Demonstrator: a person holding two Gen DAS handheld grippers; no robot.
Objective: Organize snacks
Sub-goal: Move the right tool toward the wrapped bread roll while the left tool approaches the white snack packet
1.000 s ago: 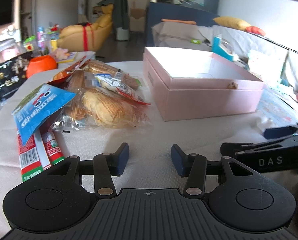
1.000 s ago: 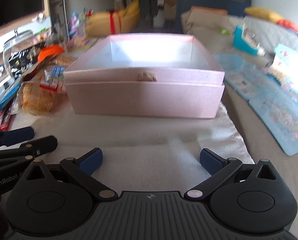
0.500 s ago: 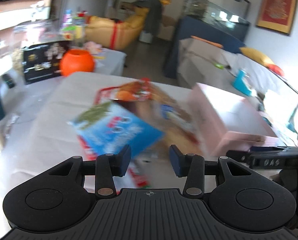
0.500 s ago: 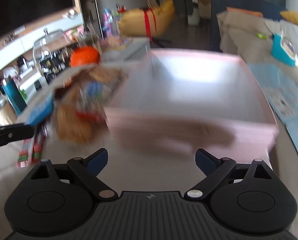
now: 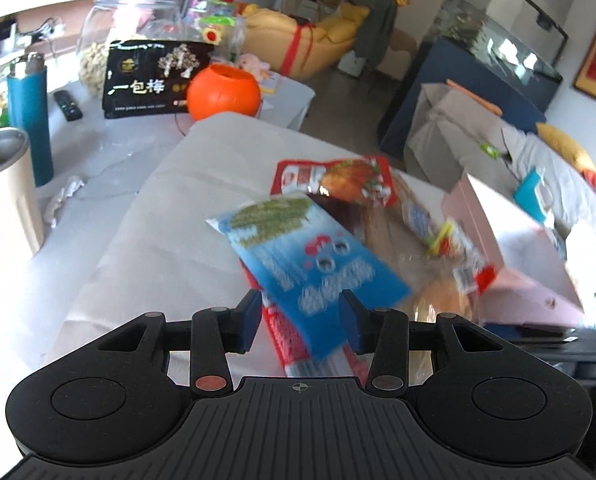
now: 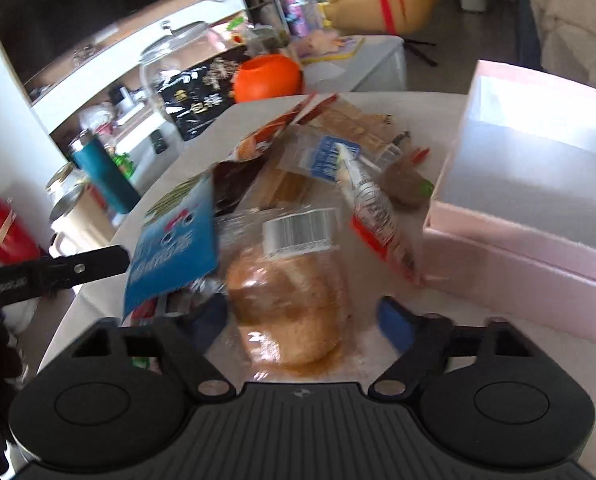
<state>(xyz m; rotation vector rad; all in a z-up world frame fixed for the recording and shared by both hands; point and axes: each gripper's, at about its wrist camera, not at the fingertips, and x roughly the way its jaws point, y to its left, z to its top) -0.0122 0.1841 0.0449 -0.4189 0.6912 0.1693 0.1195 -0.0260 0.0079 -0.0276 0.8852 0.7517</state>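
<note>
A heap of snack packets lies on the white-clothed table. A blue packet [image 5: 310, 256] tops it, with a red packet [image 5: 334, 178] behind and red-striped sticks under it. My left gripper [image 5: 300, 320] is open, its fingers either side of the blue packet's near end, above it. In the right wrist view my right gripper [image 6: 304, 320] is open over a bagged bread roll [image 6: 289, 300], beside the blue packet [image 6: 173, 248] and a slim red-and-white packet [image 6: 378, 216]. The open pink box [image 6: 538, 216] stands to the right, and it shows in the left wrist view [image 5: 510, 248].
An orange pumpkin pot [image 5: 223, 94], a black snack bag [image 5: 153, 76], a teal bottle [image 5: 29, 120], a steel cup [image 5: 1, 184] and a glass jar [image 5: 109, 28] stand on the left side table. Blue mats and a sofa lie beyond the box.
Both grippers have lifted and swung left from the pink box to the snack heap. The left now sits over the blue packet, the right over the bread roll. Both stay open.
</note>
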